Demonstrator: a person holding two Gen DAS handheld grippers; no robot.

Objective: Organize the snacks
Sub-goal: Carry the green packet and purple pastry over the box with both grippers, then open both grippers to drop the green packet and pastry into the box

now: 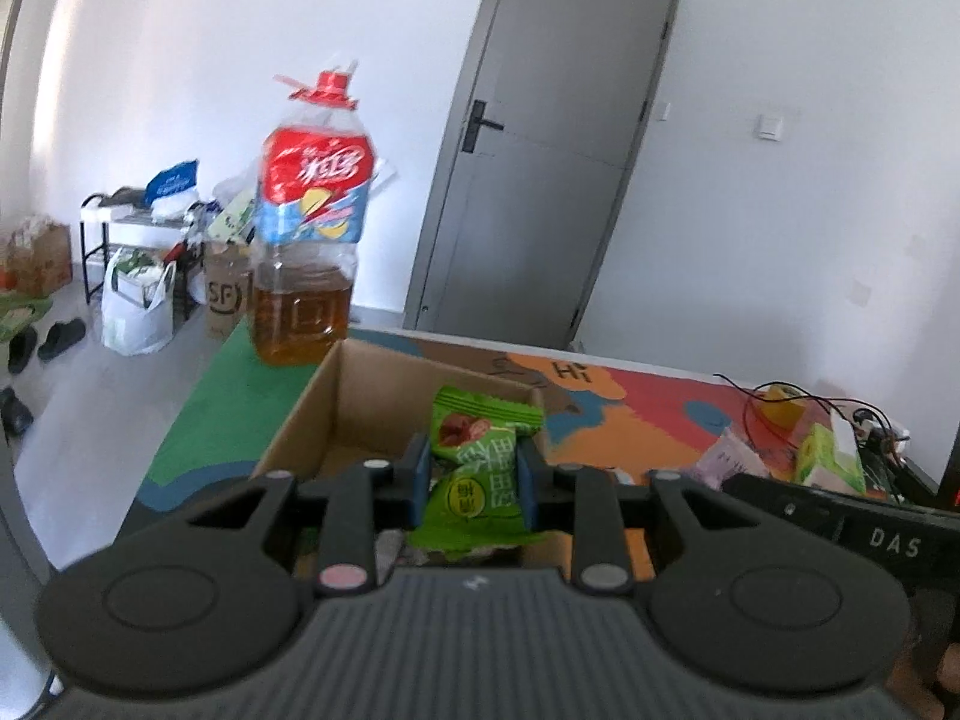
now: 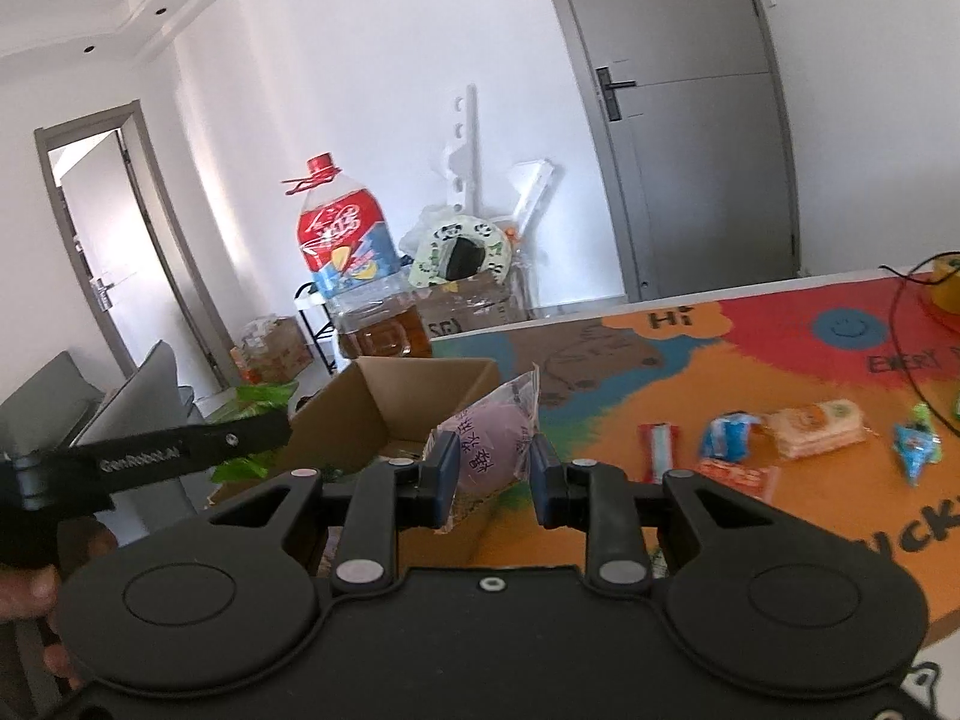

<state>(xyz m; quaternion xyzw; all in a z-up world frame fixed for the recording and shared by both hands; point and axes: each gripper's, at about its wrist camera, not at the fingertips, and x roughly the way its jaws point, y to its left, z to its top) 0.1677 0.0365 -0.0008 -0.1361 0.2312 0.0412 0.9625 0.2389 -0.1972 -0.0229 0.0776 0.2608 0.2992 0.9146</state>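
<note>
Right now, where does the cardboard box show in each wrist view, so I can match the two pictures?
Left wrist: the box sits centre, just beyond the jaws, open top toward the camera, behind the green packet.
Right wrist: box is left of centre, behind the purple packet.
Shared landmark: the oil bottle with the red cap, standing behind the box.

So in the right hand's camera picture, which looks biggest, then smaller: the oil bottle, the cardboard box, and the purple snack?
1. Oil bottle, tallest in the picture.
2. Cardboard box, about as wide, partly hidden.
3. Purple snack, pinched in the right gripper.
The snack is nearest the camera, so it looks bigger than it really is.
</note>
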